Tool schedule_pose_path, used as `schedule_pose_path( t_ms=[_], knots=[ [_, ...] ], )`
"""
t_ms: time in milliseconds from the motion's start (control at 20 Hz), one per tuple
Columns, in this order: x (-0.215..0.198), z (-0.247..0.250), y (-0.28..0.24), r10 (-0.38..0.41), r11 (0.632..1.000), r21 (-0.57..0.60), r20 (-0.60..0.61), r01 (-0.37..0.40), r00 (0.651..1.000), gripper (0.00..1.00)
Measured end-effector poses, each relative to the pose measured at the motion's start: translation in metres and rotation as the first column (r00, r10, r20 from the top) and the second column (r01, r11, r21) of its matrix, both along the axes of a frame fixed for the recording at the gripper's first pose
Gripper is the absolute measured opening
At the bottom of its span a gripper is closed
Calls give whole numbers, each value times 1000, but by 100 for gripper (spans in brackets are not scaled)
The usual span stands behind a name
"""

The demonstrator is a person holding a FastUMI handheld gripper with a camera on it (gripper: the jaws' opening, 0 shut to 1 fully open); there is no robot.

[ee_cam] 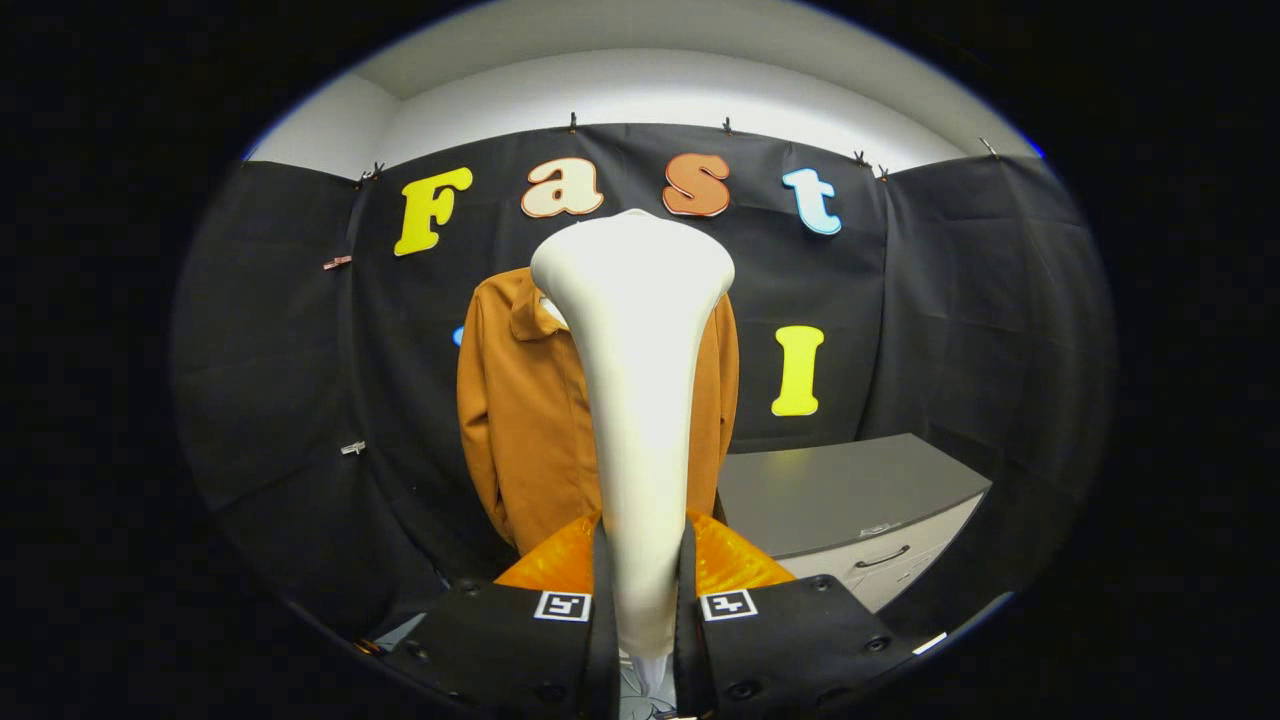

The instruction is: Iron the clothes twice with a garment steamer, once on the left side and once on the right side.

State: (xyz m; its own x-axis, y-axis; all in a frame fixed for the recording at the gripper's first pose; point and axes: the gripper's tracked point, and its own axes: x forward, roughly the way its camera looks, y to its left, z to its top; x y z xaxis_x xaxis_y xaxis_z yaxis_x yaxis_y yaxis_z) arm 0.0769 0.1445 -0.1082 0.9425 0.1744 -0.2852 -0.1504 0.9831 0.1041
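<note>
A white garment steamer point(640, 400) stands upright between my fingers, its handle clamped on both sides and its wide head rising above them. My gripper point(643, 580) is shut on that handle. Beyond the steamer, a brown jacket point(525, 410) with a collar hangs on the black booth wall. The steamer head covers the jacket's middle and most of its right half, so I see mainly the left sleeve and front panel and a strip of the right shoulder point(727, 380). How far the head is from the cloth I cannot tell.
A grey cabinet point(850, 490) with a drawer handle point(884, 557) stands to the right of the jacket, low against the wall. Black cloth walls close the booth on the left, back and right.
</note>
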Motion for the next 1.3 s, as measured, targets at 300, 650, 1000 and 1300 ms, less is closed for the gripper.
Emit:
schedule_pose_path(
  t_ms=[300, 650, 1000, 1300],
  knots=[
    [-4, -2, 11, 15, 1000, -3, -2, -15, 1000, 25],
    [-5, -3, 21, 28, 1000, 3, -9, -28, 1000, 25],
    [-5, -7, 21, 26, 1000, 10, -16, -26, 1000, 25],
    [-4, -8, 20, 23, 1000, 15, -22, -23, 999, 25]
  ],
)
